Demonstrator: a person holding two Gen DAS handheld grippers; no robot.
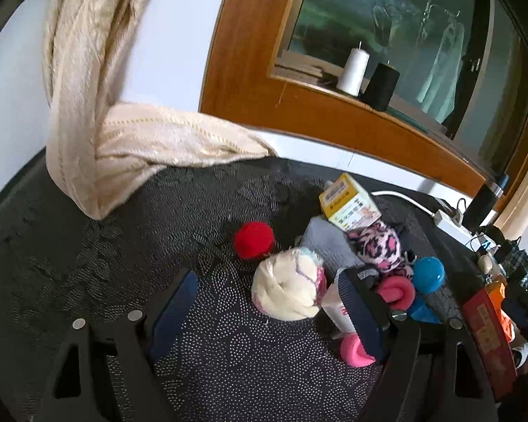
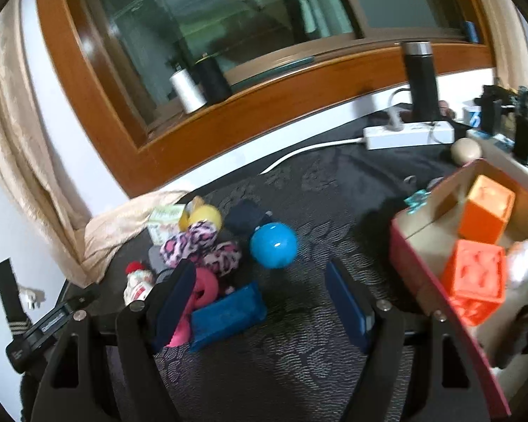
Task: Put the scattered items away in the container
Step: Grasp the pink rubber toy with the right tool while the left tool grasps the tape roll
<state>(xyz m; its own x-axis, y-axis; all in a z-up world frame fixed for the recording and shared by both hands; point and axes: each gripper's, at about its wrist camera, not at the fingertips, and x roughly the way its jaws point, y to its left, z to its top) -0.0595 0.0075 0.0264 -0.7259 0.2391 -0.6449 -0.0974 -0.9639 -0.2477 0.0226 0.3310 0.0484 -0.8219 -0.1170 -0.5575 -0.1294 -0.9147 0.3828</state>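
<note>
A pile of items lies on the dark patterned tabletop: a blue ball (image 2: 273,244), a blue block (image 2: 227,311), a pink ring (image 2: 202,290), a pink leopard-print cloth (image 2: 200,246), a yellow ball (image 2: 205,216) and a small red-capped bottle (image 2: 137,281). The cardboard box (image 2: 410,242) at right holds two orange blocks (image 2: 473,281). My right gripper (image 2: 260,302) is open and empty, just in front of the pile. My left gripper (image 1: 267,311) is open around a cream rolled sock bundle (image 1: 287,286), beside a red ball (image 1: 254,240) and a yellow carton (image 1: 348,205).
A cream curtain (image 1: 98,105) drapes onto the table's left side. A white power strip (image 2: 408,135), a black flask (image 2: 422,81) and cables sit at the back right. Thread spools (image 1: 353,66) stand on the wooden window sill.
</note>
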